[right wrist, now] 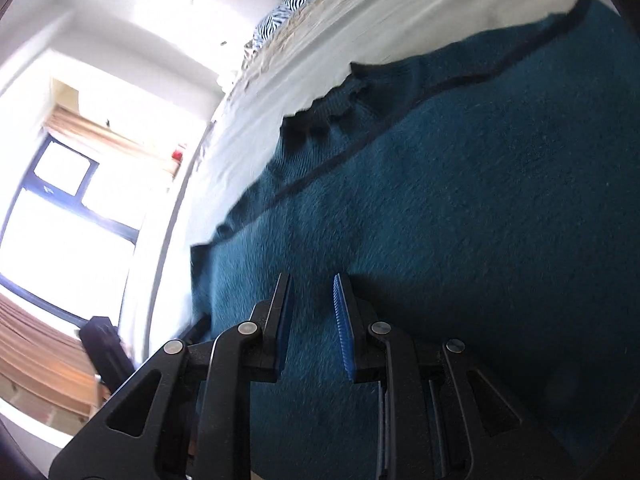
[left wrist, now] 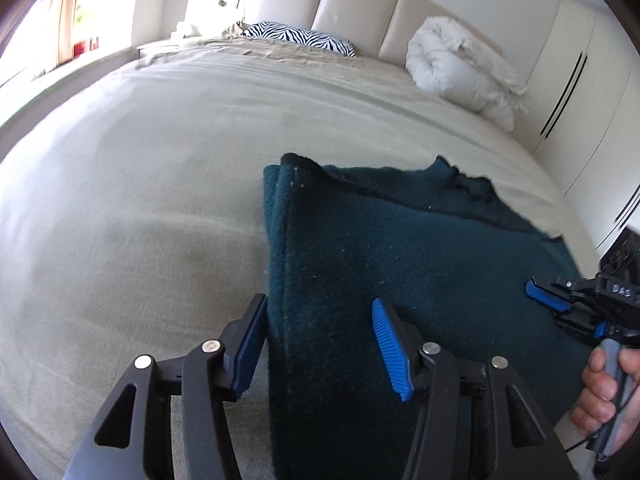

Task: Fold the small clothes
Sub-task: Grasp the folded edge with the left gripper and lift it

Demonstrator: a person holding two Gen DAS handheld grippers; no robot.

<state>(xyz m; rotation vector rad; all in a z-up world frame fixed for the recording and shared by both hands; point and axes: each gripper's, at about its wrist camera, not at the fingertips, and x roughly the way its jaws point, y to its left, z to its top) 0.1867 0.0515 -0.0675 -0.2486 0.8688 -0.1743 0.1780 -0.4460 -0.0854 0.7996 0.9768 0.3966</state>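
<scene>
A dark teal knitted sweater point(left wrist: 384, 248) lies partly folded on the beige bed point(left wrist: 140, 184), its ribbed collar at the far side. My left gripper point(left wrist: 320, 320) is open over the sweater's left folded edge, one finger on each side of that edge. My right gripper point(left wrist: 548, 296) shows at the sweater's right side, held by a hand. In the right wrist view the right gripper point(right wrist: 312, 292) is open just above the teal fabric point(right wrist: 480, 200), nothing between the blue pads.
A rolled white duvet point(left wrist: 460, 68) and a zebra-print pillow point(left wrist: 300, 38) lie at the padded headboard point(left wrist: 360, 0). White wardrobe doors point(left wrist: 580, 80) stand right of the bed. A bright window point(right wrist: 60, 208) is left of the bed.
</scene>
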